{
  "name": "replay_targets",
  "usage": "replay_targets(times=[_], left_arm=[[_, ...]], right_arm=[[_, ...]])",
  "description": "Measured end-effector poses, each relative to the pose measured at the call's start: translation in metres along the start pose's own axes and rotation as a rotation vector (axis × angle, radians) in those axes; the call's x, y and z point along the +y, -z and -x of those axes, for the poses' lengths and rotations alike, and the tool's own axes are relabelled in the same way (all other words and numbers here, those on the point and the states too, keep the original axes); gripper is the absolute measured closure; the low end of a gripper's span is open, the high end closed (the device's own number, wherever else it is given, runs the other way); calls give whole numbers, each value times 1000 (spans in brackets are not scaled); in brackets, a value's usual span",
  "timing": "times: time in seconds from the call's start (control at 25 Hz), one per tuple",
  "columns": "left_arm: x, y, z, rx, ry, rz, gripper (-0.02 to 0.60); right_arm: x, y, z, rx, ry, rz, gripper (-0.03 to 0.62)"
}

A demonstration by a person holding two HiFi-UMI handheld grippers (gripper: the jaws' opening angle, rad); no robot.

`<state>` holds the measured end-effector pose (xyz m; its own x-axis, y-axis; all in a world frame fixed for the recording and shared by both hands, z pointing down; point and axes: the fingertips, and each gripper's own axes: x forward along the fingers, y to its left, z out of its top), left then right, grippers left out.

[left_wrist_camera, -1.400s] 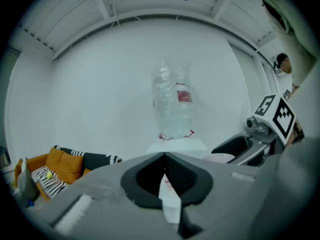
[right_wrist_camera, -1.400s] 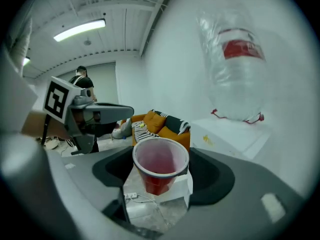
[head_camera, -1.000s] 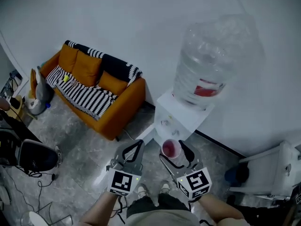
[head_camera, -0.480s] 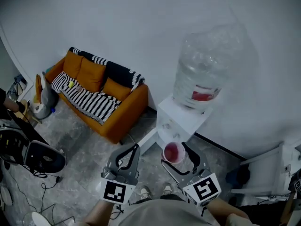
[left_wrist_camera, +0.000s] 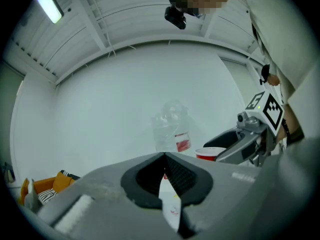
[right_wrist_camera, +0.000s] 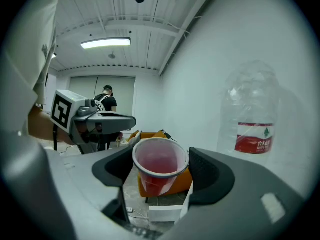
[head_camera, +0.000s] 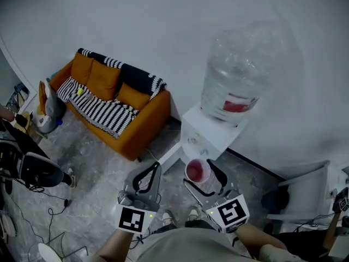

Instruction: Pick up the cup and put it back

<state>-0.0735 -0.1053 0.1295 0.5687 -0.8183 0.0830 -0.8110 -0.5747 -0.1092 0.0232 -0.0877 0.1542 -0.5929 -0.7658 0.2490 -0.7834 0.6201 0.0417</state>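
Note:
A clear plastic cup with red liquid hangs in the air in front of the white water dispenser, just below its taps. My right gripper is shut on the cup, its two pads pressing the cup's sides; the cup stays upright. My left gripper is held to the left of it at the same height, shut with nothing between its pads. The left gripper view shows the cup held in the right gripper. The large clear bottle stands on the dispenser.
An orange sofa with a striped blanket stands against the wall at the left. An office chair is at the far left, a grey chair at the right. A person stands far back in the room.
The right gripper keeps its hold on the cup and has drifted slightly left, closer to the dispenser. The left gripper stays shut beside it. The head view has swayed a little.

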Motion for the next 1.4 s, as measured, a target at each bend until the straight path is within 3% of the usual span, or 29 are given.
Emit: replay_targets(times=[0.28,0.48,0.72,1.08,1.4], left_arm=[[19,17,-35,-6,-9,-12,580],[33,46,-62,-7,-32,-25,580],[31,95,-98,5,9,-23,580],[19,209,-136,111,65,57,580],[13,308,-166,169,121,20,580]], right_arm=[[-25,3,-36,-16,23,13,244],[-52,37,-69,-15,100,-45,244],[-87,104,-106,23,231,-98,244],[-104,218,-148,157,317,-153,244],[-116,319,-181,212,374,-188,244]])
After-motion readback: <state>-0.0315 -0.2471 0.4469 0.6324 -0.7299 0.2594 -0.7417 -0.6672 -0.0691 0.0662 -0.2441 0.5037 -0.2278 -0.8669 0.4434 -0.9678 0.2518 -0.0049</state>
